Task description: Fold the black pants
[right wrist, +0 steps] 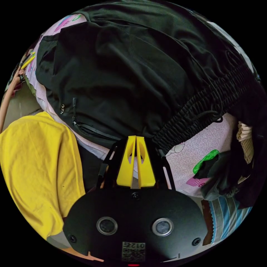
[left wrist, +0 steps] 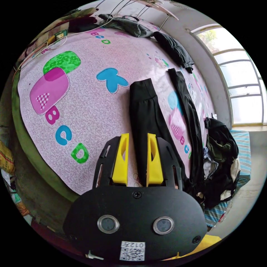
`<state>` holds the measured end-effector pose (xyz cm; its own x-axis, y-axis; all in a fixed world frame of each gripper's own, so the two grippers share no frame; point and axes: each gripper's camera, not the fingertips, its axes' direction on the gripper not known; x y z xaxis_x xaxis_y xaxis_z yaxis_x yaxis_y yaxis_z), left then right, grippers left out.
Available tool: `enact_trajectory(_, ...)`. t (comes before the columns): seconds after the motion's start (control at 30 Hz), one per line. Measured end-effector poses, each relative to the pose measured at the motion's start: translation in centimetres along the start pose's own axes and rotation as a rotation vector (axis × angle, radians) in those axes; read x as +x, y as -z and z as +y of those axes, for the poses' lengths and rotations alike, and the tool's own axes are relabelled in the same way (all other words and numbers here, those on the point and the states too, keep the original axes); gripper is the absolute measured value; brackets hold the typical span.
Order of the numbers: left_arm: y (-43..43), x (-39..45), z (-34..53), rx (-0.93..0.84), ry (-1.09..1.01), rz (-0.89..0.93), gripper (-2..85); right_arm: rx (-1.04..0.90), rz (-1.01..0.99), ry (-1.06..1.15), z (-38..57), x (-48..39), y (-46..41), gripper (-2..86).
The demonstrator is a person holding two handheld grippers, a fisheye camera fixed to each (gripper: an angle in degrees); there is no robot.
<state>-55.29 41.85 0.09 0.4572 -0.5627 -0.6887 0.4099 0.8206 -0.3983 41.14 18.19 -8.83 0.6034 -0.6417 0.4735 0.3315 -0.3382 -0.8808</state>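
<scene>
Black pants lie spread on the pink alphabet sheet, left gripper parted above one leg, right gripper pinched together at the elastic waistband, grip unclear; a thin pinch may slip, bunching the fold.

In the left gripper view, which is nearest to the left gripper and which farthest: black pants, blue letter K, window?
1. black pants, leg lying between the left gripper's yellow jaws.
2. blue letter K, printed on the sheet beyond.
3. window, across the room.
</scene>
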Motion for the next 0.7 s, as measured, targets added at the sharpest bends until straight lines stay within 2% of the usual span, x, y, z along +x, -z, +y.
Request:
enact_trajectory(0.13, 0.5, 2.3, -0.2, 0.008, 0.028, -0.023, 2.6, -0.018, 0.012, -0.002, -0.3, -0.6, 1.1, 0.7)
enact_trajectory(0.23, 3.4, 6.8, 0.4, 0.115, -0.011, -0.075, 0.9, -0.03, 0.024, 0.007, -0.4, -1.0, 1.8, 0.7)
enact_trajectory(0.33, 4.3, 16.2, 0.7, 0.133, -0.268, -0.272, 0.4, -0.05, 0.034, 0.03, -0.5, -1.5, 2.5, 0.7)
enact_trajectory(0.4, 2.7, 22.8, 1.6, 0.067, -0.476, -0.381, 0.3, -0.07, 0.057, 0.055, -0.6, -2.0, 2.8, 0.8)
enact_trajectory(0.47, -1.8, 31.2, 4.8, -0.05, -0.814, -0.637, 0.2, -0.091, 0.085, 0.071, -0.7, -2.6, 3.0, 0.8)
enact_trajectory(0.5, -3.2, 32.8, 6.1, -0.071, -0.901, -0.713, 0.2, -0.099, 0.095, 0.067, -0.7, -2.9, 3.2, 0.8)
enact_trajectory(0.57, -8.6, 36.9, 12.3, -0.109, -1.241, -0.997, 0.1, -0.097, 0.086, 0.044, -0.4, -2.8, 3.5, 0.9)
enact_trajectory(0.6, -9.2, 37.3, 13.6, -0.071, -1.284, -1.062, 0.1, -0.091, 0.062, 0.024, -0.2, -2.5, 3.7, 0.9)
enact_trajectory(0.63, -9.1, 37.9, 15.6, 0.052, -1.302, -1.136, 0.2, -0.083, 0.026, -0.003, 0.2, -2.0, 4.0, 0.9)
enact_trajectory(0.7, -6.4, 38.3, 17.0, 0.129, -1.255, -1.059, 0.4, -0.088, -0.044, -0.05, 1.0, -1.2, 4.5, 0.9)
